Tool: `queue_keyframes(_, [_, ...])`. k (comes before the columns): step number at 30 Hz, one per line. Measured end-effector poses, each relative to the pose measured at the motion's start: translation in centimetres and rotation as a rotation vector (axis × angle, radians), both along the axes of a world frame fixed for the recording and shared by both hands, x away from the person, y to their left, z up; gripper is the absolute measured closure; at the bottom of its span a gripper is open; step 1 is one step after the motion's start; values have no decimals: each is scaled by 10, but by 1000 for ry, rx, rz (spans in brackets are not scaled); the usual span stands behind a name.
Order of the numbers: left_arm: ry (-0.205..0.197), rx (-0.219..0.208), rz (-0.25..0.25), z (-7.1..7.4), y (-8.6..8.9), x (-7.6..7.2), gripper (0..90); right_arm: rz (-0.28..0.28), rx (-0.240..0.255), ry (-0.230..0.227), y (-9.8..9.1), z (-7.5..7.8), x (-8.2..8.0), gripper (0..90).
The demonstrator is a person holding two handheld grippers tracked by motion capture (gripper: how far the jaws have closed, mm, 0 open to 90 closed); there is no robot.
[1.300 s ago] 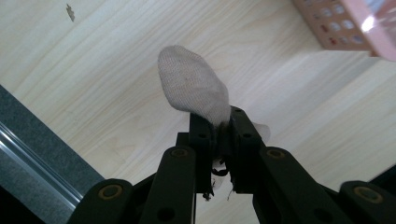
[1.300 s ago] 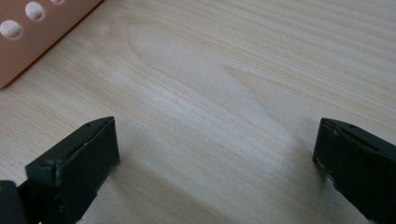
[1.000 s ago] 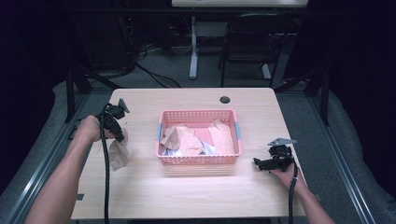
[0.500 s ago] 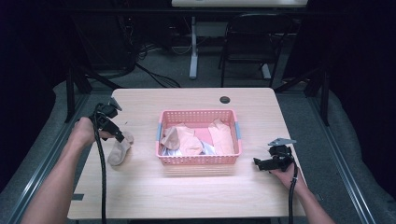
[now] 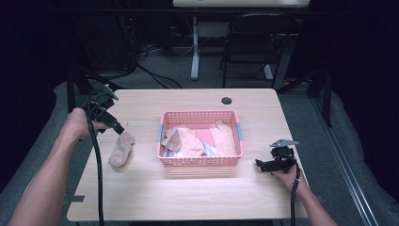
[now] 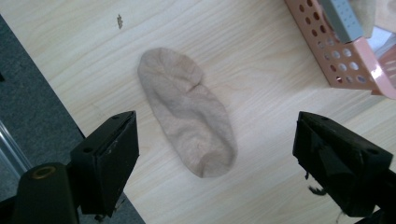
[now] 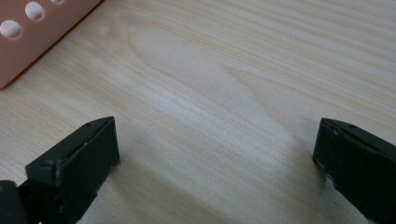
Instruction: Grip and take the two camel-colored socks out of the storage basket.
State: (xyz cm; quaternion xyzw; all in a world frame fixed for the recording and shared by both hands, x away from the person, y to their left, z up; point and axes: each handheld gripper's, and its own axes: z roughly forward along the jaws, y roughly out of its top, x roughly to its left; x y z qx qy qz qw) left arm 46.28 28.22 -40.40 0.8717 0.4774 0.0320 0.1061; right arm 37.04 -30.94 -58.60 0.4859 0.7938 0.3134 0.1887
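A beige sock (image 5: 121,148) (image 6: 189,112) lies flat on the wooden table, left of a pink perforated basket (image 5: 201,160) that holds several more beige and pink garments. My left gripper (image 5: 116,128) (image 6: 212,163) hovers just above the sock's upper end, jaws wide open and empty. On the table to the right of the basket rests my right gripper (image 5: 259,164) (image 7: 215,163), open, with bare wood between its jaws. The basket's corner (image 7: 32,32) shows at that view's top left.
A small black round cap (image 5: 227,100) sits near the table's far edge. The table's left edge (image 6: 70,116) runs close beside the sock, with grey floor beyond. A black chair (image 5: 251,42) and desk legs stand behind the table.
The left gripper carried the sock down and left, let it go onto the table, and now stands open above it. The right gripper has stayed put.
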Motion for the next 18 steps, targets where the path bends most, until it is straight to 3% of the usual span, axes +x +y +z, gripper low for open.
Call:
queue_keyframes(4, [-20,-7,-6,11,-8,1,71,0,0,0,0,0,0,0])
queue_keyframes(10, [-29,-2,-36,23,-22,2,46,0,1,0,0,0,0,0])
queue_keyframes(18, [-36,10,-65,27,-40,5,22,2,-3,1,0,0,0,0])
